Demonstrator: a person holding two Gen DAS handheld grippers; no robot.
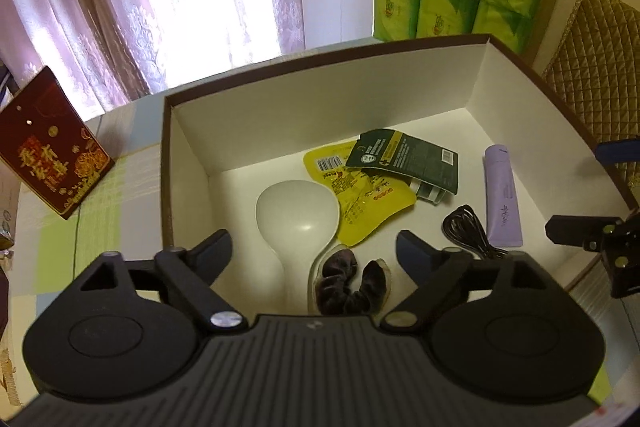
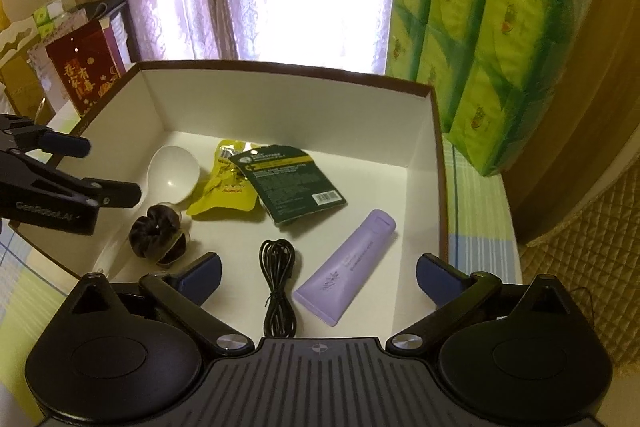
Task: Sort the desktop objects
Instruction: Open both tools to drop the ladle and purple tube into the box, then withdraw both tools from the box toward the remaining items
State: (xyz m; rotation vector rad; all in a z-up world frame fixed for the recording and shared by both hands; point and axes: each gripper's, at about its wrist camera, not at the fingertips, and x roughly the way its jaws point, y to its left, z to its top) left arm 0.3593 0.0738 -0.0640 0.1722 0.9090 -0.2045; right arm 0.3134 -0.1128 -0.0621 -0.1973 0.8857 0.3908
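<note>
White box [image 2: 416, 131] holds spoon [image 2: 173, 173], scrunchie [image 2: 154, 231], cable [image 2: 278, 279], tube [image 2: 348, 267].

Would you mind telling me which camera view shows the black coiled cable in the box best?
The right wrist view: the black cable lies whole on the box floor beside the purple tube. In the left wrist view the cable is partly hidden behind the left gripper.

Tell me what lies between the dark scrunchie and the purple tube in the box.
The coiled black cable lies between the scrunchie and the purple tube on the box floor, touching neither; the right wrist view shows it best.
</note>
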